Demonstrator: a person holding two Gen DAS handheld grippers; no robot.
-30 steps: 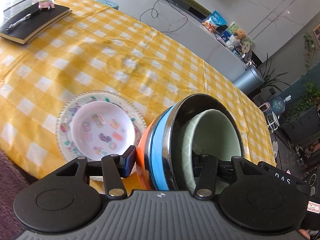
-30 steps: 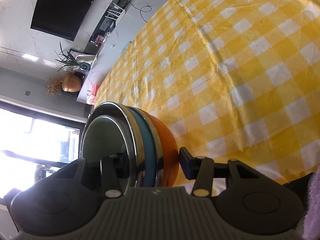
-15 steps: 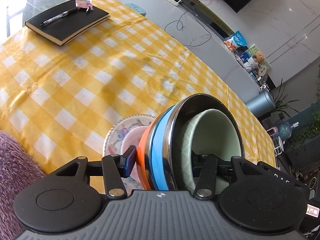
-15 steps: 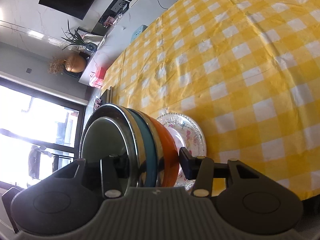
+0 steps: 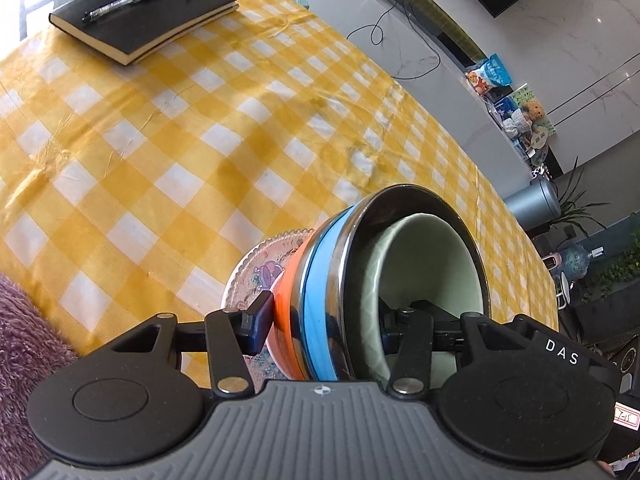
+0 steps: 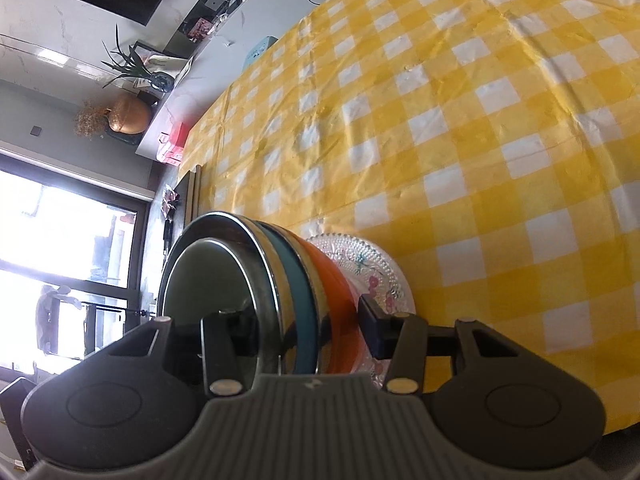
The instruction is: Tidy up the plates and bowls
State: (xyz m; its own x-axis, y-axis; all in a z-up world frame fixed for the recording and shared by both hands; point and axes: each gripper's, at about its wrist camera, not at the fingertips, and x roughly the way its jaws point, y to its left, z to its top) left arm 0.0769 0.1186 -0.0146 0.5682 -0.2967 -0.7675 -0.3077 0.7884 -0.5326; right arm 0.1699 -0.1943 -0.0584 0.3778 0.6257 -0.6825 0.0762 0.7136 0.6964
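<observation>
I had both grippers, left [image 5: 322, 330] and right [image 6: 298, 326], fingers half-spread, clamped on the nested bowl stack [image 5: 320, 300]; loosening risked dropping it onto the patterned plate [image 5: 260, 268] beyond.

Nested bowls [image 5: 320, 300] above plate [image 5: 256, 268], notebook [image 5: 148, 12] beyond.

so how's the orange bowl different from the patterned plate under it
The orange bowl is deep, plain in colour and held tipped on edge in a nested stack by both tongs; the patterned plate is shallow, has a beaded rim and printed motifs, and lies flat on the checked tablecloth. Both are round tableware.
</observation>
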